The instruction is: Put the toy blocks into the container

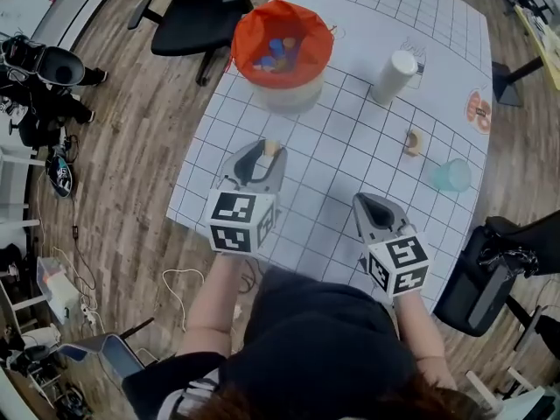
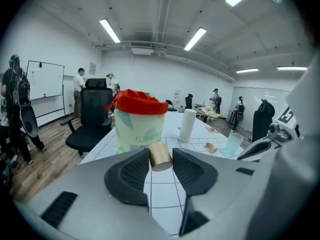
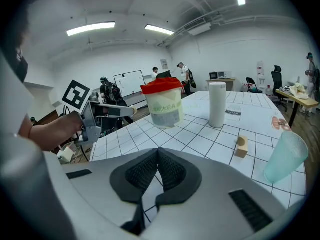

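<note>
While the left gripper (image 1: 260,157) clamps a tan cylinder block (image 2: 160,157) between its pads above the near edge of the counter (image 1: 350,151), the right gripper (image 1: 372,205) is closed on nothing beside it. The container (image 1: 282,55), lined in orange with blocks inside, stands toward the far left corner. A second wooden block (image 1: 414,141) lies near the right edge, between a white cylinder (image 1: 393,76) and a teal cup (image 1: 452,175).

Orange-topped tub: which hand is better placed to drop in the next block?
Left. The left tool grips a round wooden block and faces the tub. The right tool is shut and empty.
</note>
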The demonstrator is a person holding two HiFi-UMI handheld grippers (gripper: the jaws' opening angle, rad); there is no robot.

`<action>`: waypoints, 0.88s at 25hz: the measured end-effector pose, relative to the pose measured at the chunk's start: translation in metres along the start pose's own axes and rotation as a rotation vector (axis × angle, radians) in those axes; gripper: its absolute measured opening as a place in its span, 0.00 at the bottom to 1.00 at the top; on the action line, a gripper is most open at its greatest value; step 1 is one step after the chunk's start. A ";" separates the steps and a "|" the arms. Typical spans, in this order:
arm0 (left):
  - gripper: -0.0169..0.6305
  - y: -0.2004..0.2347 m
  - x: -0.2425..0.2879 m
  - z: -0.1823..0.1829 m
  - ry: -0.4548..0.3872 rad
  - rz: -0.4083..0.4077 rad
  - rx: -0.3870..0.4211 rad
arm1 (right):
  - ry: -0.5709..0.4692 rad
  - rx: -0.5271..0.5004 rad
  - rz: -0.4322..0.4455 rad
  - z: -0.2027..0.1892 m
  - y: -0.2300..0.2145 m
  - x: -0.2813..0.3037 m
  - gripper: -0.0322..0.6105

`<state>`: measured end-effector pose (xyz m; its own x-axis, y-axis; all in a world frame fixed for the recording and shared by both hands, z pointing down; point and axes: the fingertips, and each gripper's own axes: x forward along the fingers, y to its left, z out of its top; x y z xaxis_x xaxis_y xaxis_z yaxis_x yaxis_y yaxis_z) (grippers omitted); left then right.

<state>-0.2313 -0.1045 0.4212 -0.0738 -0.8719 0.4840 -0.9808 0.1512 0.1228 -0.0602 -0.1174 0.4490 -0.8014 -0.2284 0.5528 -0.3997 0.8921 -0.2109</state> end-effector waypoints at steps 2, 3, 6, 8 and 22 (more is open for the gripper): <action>0.27 -0.007 -0.001 0.020 -0.030 -0.021 0.039 | -0.021 -0.016 0.009 0.011 0.003 0.002 0.07; 0.27 -0.010 -0.001 0.029 -0.044 -0.031 0.057 | -0.032 -0.022 0.011 0.016 0.004 0.003 0.07; 0.27 -0.017 0.001 0.053 -0.078 -0.055 0.106 | -0.064 -0.027 0.010 0.031 0.005 0.007 0.07; 0.27 -0.017 0.002 0.069 -0.100 -0.060 0.140 | -0.078 -0.024 0.007 0.038 0.005 0.009 0.07; 0.27 0.008 0.049 0.142 -0.165 -0.022 0.358 | -0.045 0.028 -0.088 0.027 -0.004 0.012 0.07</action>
<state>-0.2685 -0.2119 0.3227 -0.0518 -0.9405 0.3357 -0.9811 -0.0148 -0.1928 -0.0802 -0.1348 0.4346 -0.7816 -0.3237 0.5332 -0.4814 0.8566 -0.1857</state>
